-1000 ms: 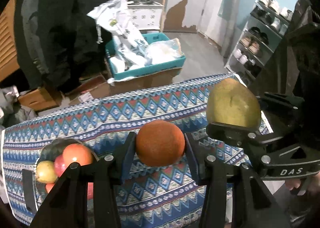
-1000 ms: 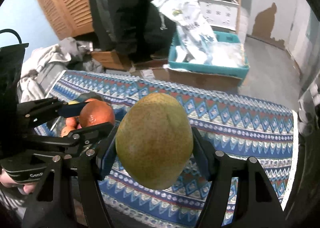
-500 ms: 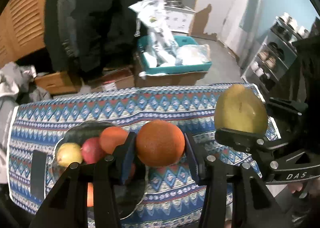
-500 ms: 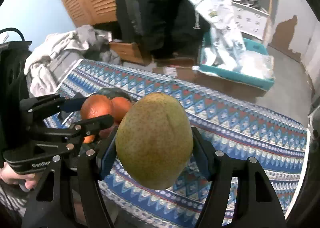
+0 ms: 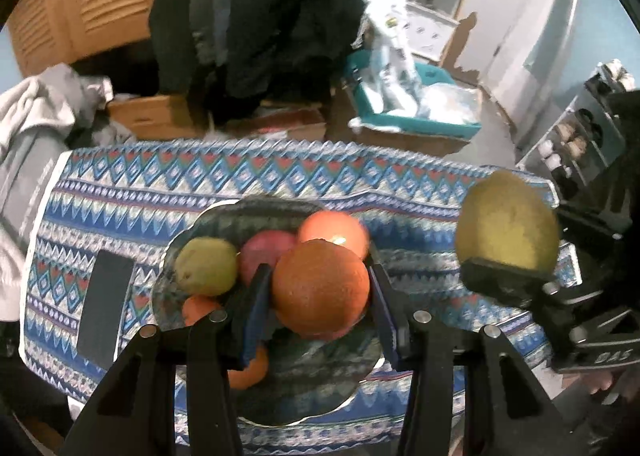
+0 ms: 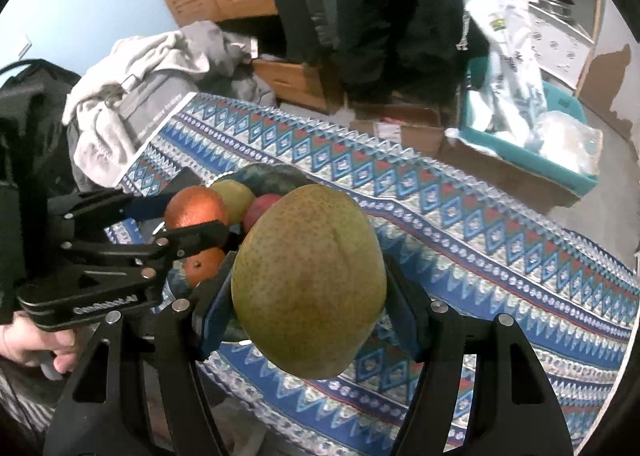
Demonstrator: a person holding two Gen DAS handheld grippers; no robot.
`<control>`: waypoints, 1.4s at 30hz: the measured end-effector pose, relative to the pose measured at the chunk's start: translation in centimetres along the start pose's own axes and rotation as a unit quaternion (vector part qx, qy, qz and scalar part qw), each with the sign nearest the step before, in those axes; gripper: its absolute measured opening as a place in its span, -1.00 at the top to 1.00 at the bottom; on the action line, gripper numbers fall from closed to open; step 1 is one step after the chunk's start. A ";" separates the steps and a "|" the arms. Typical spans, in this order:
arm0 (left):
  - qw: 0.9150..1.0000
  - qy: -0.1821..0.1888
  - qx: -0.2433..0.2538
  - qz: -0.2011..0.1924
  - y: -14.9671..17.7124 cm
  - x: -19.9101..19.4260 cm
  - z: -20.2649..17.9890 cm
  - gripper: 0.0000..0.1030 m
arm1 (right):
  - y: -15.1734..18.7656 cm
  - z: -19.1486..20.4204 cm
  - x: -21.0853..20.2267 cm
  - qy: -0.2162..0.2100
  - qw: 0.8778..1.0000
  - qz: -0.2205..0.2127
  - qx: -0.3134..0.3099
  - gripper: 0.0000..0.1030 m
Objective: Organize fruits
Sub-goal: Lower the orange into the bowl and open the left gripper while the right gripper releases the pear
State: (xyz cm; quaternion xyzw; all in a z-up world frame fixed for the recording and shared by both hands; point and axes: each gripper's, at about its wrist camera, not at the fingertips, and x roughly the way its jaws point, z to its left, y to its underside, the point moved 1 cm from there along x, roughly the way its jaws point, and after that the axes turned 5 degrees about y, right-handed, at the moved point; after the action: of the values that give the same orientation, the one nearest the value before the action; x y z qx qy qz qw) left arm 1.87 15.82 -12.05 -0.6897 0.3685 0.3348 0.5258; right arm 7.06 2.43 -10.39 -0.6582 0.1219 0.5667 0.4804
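My left gripper (image 5: 320, 292) is shut on an orange (image 5: 320, 290) and holds it above a dark glass bowl (image 5: 320, 380) on the patterned table. The bowl holds a green pear (image 5: 206, 266), a red apple (image 5: 266, 252) and several oranges (image 5: 334, 230). My right gripper (image 6: 308, 292) is shut on a large green-yellow mango (image 6: 308, 280), held above the cloth to the right of the bowl (image 6: 272, 176). The mango also shows in the left wrist view (image 5: 506, 222), and the left gripper with its orange (image 6: 196, 212) shows in the right wrist view.
A dark phone (image 5: 106, 308) lies on the blue patterned cloth (image 5: 160, 184) left of the bowl. Beyond the table are cardboard boxes (image 5: 160, 116), a teal bin with bags (image 5: 416, 112), grey clothes (image 6: 160, 60) and a shoe rack (image 5: 580, 136).
Both grippers have moved left with their fruit. The left gripper with the orange now hangs over the bowl, which was earlier off to its left. The mango has followed alongside.
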 end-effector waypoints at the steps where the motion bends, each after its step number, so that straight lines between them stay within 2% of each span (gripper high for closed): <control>1: 1.000 -0.006 -0.003 0.005 0.3 0.3 0.6 0.06 | -0.1 0.2 0.2 -0.002 1.000 0.002 -0.001 -0.32; 6: 0.999 -0.016 -0.021 0.029 1.2 2.0 2.9 0.06 | -1.0 1.9 1.5 -0.008 1.000 0.011 -0.008 -0.32; 13: 0.997 -0.012 -0.044 0.057 1.9 3.6 4.6 0.05 | -1.4 3.3 2.8 -0.015 0.999 0.024 -0.016 -0.32; 17: 0.997 -0.010 -0.053 0.055 2.0 3.3 5.4 0.04 | -1.4 3.7 3.5 -0.019 0.999 0.032 -0.016 -0.32; 25: 0.995 -0.035 -0.072 0.053 2.5 1.2 7.4 -0.06 | -1.0 5.1 5.6 -0.038 0.998 0.055 -0.016 -0.32; 34: 0.992 -0.058 -0.102 0.044 3.4 -0.5 9.9 -0.06 | 1.1 7.8 8.8 -0.057 0.993 0.095 -0.030 -0.32; 42: 0.991 -0.060 -0.115 0.044 4.2 -1.2 10.7 -0.07 | 2.9 9.5 11.3 -0.052 0.990 0.122 -0.046 -0.33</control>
State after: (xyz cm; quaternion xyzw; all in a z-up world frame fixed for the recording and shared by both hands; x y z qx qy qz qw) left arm -3.18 25.61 -15.45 -0.7072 0.3257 0.4383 0.4490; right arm 2.69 12.63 -20.58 -0.6297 0.1501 0.6594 0.3824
